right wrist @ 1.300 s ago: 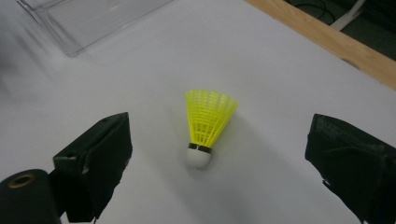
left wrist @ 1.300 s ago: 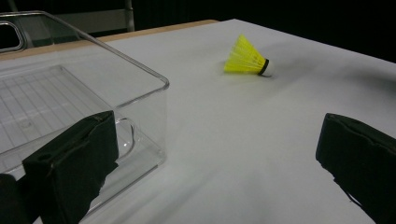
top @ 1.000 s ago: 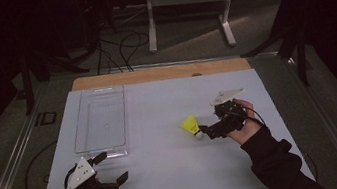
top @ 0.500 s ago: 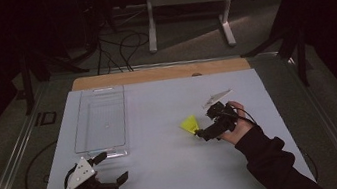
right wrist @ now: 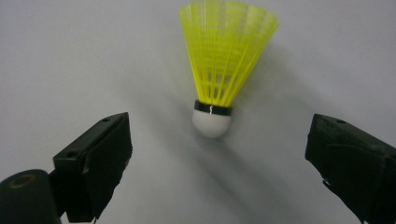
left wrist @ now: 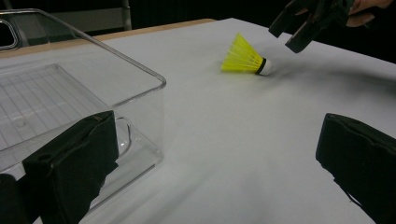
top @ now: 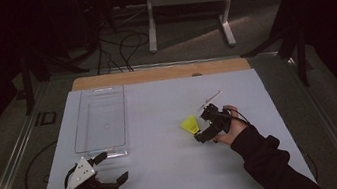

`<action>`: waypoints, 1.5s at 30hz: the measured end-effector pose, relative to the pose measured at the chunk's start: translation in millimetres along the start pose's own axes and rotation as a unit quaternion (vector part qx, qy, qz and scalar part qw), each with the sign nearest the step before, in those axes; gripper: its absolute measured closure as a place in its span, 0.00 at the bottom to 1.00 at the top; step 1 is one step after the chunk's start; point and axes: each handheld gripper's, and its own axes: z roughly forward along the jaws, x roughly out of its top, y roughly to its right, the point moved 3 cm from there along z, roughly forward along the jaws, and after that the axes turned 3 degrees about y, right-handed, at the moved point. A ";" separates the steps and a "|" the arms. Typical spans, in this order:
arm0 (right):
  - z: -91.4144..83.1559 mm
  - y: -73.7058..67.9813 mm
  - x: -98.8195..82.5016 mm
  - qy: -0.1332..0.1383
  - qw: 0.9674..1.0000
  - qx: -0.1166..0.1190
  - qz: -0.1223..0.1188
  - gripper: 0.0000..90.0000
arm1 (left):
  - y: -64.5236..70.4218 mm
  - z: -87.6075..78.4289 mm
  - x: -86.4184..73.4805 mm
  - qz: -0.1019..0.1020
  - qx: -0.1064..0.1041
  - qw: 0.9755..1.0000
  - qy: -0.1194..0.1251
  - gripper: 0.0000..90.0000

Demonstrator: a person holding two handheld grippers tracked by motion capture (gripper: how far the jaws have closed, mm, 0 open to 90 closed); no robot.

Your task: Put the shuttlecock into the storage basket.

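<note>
A yellow shuttlecock (top: pixel 190 124) with a white cork lies on its side on the white tabletop (top: pixel 168 175), right of centre. My right gripper (top: pixel 201 126) is open just to its right, a jaw on either side of the cork end and touching nothing. In the right gripper view the shuttlecock (right wrist: pixel 224 60) lies ahead, cork toward me, and the right gripper (right wrist: pixel 219 140) is wide open. My left gripper (top: pixel 112 167) rests open and empty at the front left. The left gripper view has my left gripper (left wrist: pixel 217 126), the shuttlecock (left wrist: pixel 245 58) and the right gripper (left wrist: pixel 299 28) beyond.
An empty clear plastic bin (top: pixel 101 147) stands at the left, just beyond my left gripper; its near corner (left wrist: pixel 154 84) is close to my left jaw. A wooden strip (top: pixel 153 74) edges the table's far side. A metal stand (top: pixel 188 0) and cables lie on the floor behind.
My right gripper has slid left toward the shuttlecock and now brackets its cork end. The left gripper and the shuttlecock have not moved.
</note>
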 end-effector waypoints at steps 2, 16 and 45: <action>2.4 0.4 0.1 -0.012 1.000 -0.002 0.006 0.08 | 0.0 0.1 -0.1 0.000 0.000 1.000 0.000 0.00; 18.2 -1.1 2.5 -0.075 0.997 0.012 0.025 0.09 | -0.4 -0.1 0.0 -0.002 0.000 1.000 0.000 0.00; 41.1 -1.5 9.9 -0.144 0.989 -0.007 0.032 0.50 | -0.5 0.2 -0.4 -0.002 -0.001 1.000 -0.002 0.00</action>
